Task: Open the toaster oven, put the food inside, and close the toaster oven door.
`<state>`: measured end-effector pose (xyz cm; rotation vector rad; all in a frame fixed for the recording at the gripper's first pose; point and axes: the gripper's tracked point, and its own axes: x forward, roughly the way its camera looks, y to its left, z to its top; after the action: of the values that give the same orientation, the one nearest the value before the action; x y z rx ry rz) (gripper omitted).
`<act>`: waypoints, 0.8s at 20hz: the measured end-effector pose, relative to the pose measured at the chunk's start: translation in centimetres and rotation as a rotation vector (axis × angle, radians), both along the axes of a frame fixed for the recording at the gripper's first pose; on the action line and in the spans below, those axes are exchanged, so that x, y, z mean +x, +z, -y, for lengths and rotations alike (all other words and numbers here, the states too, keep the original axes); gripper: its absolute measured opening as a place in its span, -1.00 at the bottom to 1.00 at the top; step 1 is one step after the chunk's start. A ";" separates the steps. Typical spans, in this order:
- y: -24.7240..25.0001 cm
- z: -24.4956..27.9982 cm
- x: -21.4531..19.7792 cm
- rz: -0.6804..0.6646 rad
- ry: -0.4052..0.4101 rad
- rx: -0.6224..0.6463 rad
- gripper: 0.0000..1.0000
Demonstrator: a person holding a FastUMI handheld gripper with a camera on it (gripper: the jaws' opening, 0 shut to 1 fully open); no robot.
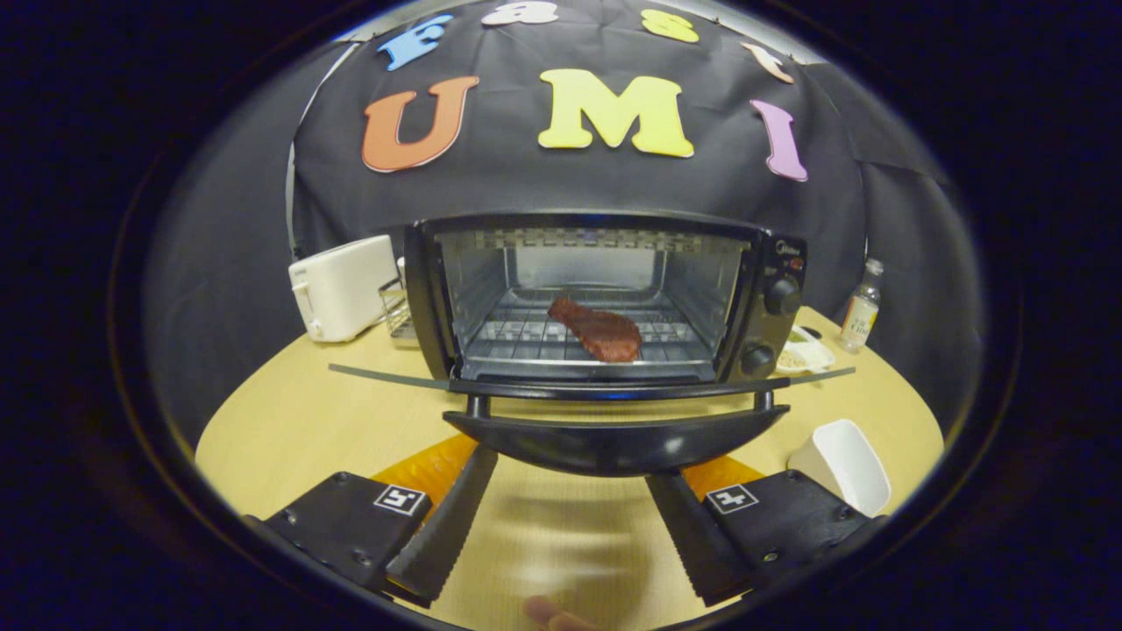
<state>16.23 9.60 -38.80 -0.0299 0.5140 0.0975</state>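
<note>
A black toaster oven (605, 298) stands on the wooden table with its door (605, 386) swung down flat toward me. A reddish-brown piece of meat (598, 331) lies on the wire rack inside. The door's black handle (614, 438) sits just ahead of my fingertips. My gripper (574, 460) is open, its two fingers spread wide under the handle's ends, with nothing between them.
A white toaster (342, 287) and a small wire rack (399, 308) stand left of the oven. Right of it are a small bottle (862, 308), a white dish (805, 355) and a white cup (843, 464). An orange mat (429, 464) lies under the door. A sausage-like object (552, 615) lies nearest to me.
</note>
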 end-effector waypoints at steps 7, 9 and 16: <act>7.7 1.3 3.9 0.120 -0.035 0.065 1.00; 11.4 2.6 3.5 0.197 -0.039 0.089 1.00; 19.4 5.0 -4.1 0.302 0.030 0.044 1.00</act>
<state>12.14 4.63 -19.43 -0.0093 0.2094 0.1309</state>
